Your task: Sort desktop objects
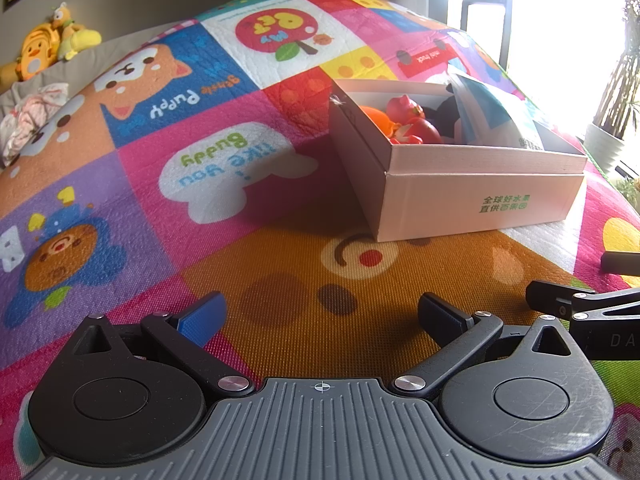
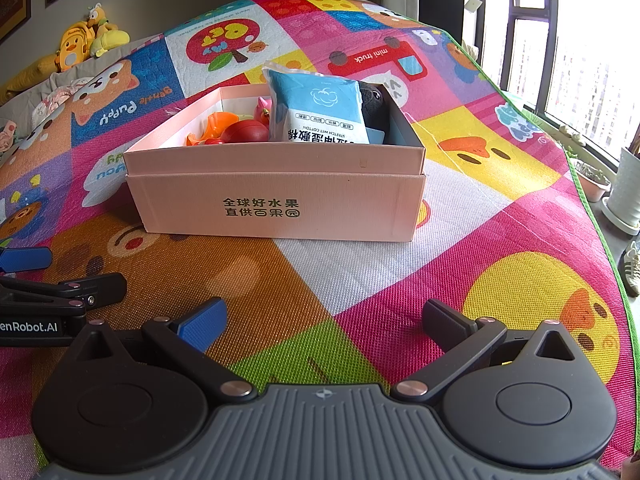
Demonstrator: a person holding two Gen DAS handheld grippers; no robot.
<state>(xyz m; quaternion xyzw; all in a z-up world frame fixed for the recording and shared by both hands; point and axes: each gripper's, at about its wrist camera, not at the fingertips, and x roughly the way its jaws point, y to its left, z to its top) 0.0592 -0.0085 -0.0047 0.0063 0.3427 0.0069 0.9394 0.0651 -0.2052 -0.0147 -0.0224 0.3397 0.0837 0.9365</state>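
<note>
A pink cardboard box (image 2: 276,208) sits on the colourful play mat (image 2: 400,280); it also shows in the left wrist view (image 1: 476,200). Inside it are a blue-and-white wet wipe pack (image 2: 316,108), a red round toy (image 2: 246,132), an orange toy (image 2: 216,126), a pink toy (image 2: 263,110) and a black plush (image 2: 374,106). My left gripper (image 1: 322,314) is open and empty, low over the mat in front of the box. My right gripper (image 2: 326,320) is open and empty, also in front of the box. Each gripper shows at the edge of the other's view.
Yellow plush toys (image 2: 86,42) and crumpled cloth (image 1: 32,120) lie at the far left beyond the mat. A window and potted plants (image 2: 596,184) stand past the mat's right edge. A shoe (image 2: 632,268) lies on the floor there.
</note>
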